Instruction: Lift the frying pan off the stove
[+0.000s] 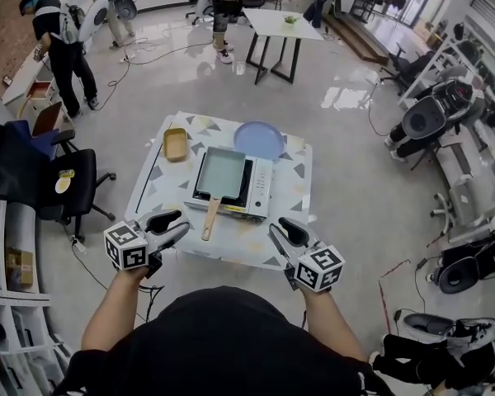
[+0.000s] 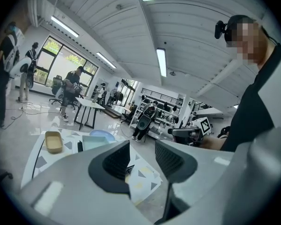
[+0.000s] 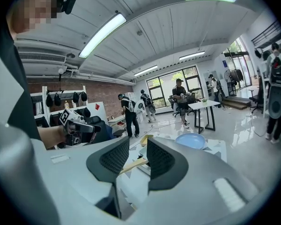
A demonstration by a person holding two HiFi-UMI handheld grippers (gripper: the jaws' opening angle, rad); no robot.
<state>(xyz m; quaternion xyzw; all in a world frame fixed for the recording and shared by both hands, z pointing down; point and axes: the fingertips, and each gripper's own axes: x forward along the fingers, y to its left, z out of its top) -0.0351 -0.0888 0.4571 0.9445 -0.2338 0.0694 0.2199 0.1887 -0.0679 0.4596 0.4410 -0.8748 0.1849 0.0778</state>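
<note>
While the pan (image 1: pixel 221 176) sits untouched on the stove (image 1: pixel 261 190), handle (image 1: pixel 210 219) toward the person, the left gripper (image 1: pixel 174 225) and right gripper (image 1: pixel 283 234) hover short of it, jaws partly apart and empty, so the whole lift remains.

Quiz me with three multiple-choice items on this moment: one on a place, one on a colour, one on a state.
1. Where is the frying pan?
A) on the stove
B) on the floor
C) on a chair

2. What colour is the round plate?
A) red
B) light blue
C) green

3. How do the jaws of the right gripper stand?
A) closed on the pan's handle
B) apart, with nothing clamped
C) closed on a tray

Answers:
1 A, the pan sits on top of the stove on the table.
2 B, the plate behind the stove is light blue.
3 B, the right gripper view shows a clear gap between the pads.
</note>
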